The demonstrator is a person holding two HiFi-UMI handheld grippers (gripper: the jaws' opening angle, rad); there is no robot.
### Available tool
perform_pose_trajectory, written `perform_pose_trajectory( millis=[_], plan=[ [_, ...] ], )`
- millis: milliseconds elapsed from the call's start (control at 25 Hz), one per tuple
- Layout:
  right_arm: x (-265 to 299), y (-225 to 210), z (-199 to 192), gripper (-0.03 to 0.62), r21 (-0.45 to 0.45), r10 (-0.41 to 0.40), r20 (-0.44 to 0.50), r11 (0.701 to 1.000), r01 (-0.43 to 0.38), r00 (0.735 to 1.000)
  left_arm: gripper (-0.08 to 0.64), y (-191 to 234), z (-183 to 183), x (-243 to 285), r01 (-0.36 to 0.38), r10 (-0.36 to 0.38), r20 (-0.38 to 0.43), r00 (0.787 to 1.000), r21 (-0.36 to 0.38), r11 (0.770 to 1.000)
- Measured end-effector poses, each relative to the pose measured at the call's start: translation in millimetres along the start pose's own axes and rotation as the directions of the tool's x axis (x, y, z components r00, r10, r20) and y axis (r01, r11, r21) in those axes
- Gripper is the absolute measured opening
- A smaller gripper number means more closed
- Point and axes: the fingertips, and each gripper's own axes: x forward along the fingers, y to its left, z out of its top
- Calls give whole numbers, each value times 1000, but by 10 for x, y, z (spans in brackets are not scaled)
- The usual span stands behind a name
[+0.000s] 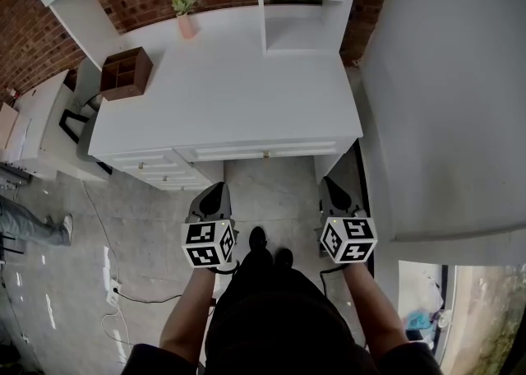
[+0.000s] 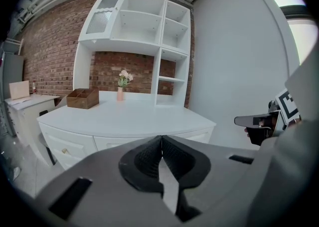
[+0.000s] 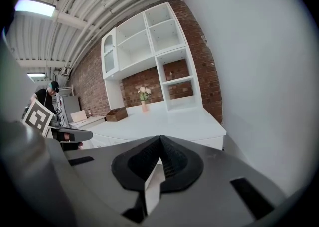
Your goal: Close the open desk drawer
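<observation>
The left gripper (image 1: 215, 192) and the right gripper (image 1: 333, 188) are both in front of the desk (image 1: 230, 85), well apart from it and above the floor. On each one the two jaws are pressed together at the tips and nothing is between them; neither touches anything.

The drawer (image 1: 263, 151) sits under the front edge of the desk, in the middle, and has a small knob. It seems to stand a little forward of the edge, but I cannot tell how far it is open.

I think the good way is to bring one gripper with its jaws together flat against the drawer front near the knob and push straight toward the desk, slowly, so the drawer does not go crooked.

Farther back on the desk top stand a wooden box (image 1: 126, 72) at the left and a vase (image 1: 186, 26) with flowers. A shelf unit (image 1: 300, 3) is at the back right.
</observation>
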Motion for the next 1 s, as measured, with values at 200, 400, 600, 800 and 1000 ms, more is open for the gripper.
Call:
perform_pose_trajectory(
  millis=[200, 400, 600, 800, 1000],
  plan=[
    [-62, 74, 25, 5, -29, 26, 9, 999, -25, 1000, 11, -40, 21, -88, 3, -3, 17, 1000, -3, 1000],
    [-87, 153, 31, 5, -43, 41, 11, 998, -40, 999, 11, -28, 23, -155, 0, 0, 24, 1000, -4, 1000],
    [-98, 187, 6, 5, -49, 48, 5, 998, -48, 999, 11, -3, 1, -197, -2, 2, 23, 1000, -5, 1000],
    [-89, 198, 10, 5, -52, 55, 3, 997, -55, 998, 11, 12, -22, -205, -8, 8, 15, 1000, -9, 1000],
    [-57, 201, 29, 5, -59, 68, 2, 996, -68, 998, 11, 6, -7, -174, -11, 11, 16, 1000, -11, 1000]
  ],
)
